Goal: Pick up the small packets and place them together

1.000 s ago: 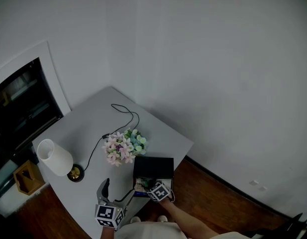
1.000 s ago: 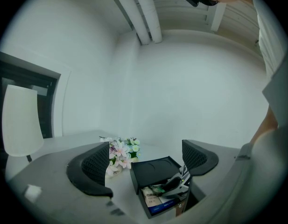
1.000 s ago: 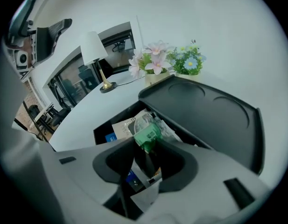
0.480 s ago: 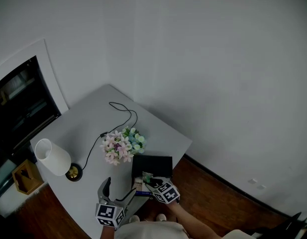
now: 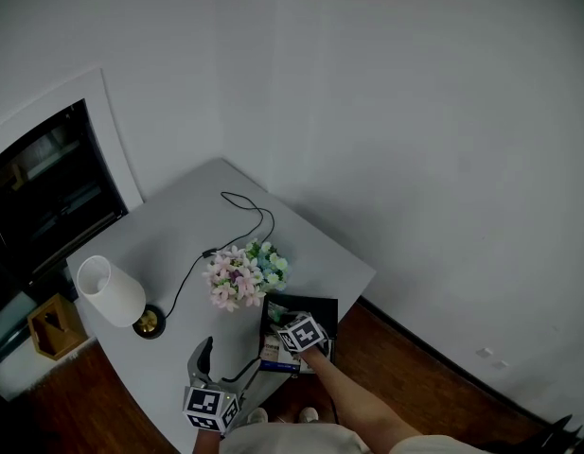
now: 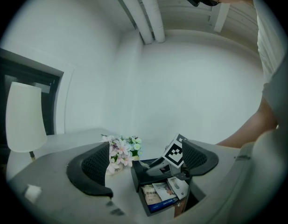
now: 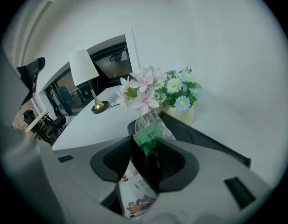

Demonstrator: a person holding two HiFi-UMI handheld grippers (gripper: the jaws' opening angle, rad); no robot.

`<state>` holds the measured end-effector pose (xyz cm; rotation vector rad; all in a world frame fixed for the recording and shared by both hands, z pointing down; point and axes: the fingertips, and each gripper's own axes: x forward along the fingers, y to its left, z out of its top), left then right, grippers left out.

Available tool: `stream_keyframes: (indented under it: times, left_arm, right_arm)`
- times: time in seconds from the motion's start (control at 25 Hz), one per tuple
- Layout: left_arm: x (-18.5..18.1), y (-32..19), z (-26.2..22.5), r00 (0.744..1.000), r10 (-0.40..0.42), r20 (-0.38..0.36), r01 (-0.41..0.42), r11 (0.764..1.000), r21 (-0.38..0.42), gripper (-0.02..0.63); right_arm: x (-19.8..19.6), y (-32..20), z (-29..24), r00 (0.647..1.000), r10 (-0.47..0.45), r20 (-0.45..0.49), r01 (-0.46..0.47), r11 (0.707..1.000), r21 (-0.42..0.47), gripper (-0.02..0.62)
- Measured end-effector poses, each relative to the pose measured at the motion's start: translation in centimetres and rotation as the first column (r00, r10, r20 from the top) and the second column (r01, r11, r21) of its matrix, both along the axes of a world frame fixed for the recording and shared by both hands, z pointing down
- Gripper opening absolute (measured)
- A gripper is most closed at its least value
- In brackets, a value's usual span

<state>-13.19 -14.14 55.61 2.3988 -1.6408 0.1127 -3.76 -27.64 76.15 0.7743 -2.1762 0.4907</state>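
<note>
Hovering my right gripper (image 7: 151,148) over the black box (image 5: 325,303), I have the green-labelled packet (image 7: 151,135) between its jaws, which are opening, with the pads on its flat sides and its long axis pointing straight ahead toward the flowers (image 7: 155,90). The other packets (image 6: 161,191) lie in the box directly beneath, so I judge the drop is plainly downward. My left gripper (image 6: 148,160) sits spread and empty off to the side.
</note>
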Motion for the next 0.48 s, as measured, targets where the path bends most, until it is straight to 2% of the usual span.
stream_keyframes:
  times: [0.08,0.16,0.28,0.4,0.48]
  left_arm:
    - [-0.6,0.3,0.0,1.0,-0.017,-0.003,0.017,1.0,0.002,0.462]
    - [-1.1,0.5,0.0,0.999,-0.032,-0.003,0.032,0.999,0.0,0.462]
    - [-1.6,0.7,0.1,0.999,-0.043,-0.005,0.043,0.999,-0.005,0.462]
    - [-1.7,0.8,0.1,0.999,-0.041,-0.01,0.041,0.999,-0.003,0.462]
    - [-1.5,0.7,-0.1,0.999,-0.033,-0.013,0.033,0.999,0.003,0.462]
  right_arm:
    - [0.1,-0.3,0.8,0.999,0.006,-0.043,-0.007,1.0,-0.013,0.195]
    - [-0.1,-0.4,1.1,0.999,0.002,-0.052,-0.002,1.0,-0.014,0.275]
    - [-0.7,-0.2,0.9,0.999,-0.013,-0.029,0.013,1.0,-0.005,0.278]
    - [-1.5,0.0,-1.8,0.998,-0.046,0.042,0.042,0.996,0.082,0.278]
    - [-1.5,0.4,-5.4,0.988,-0.057,0.145,0.03,0.984,0.176,0.278]
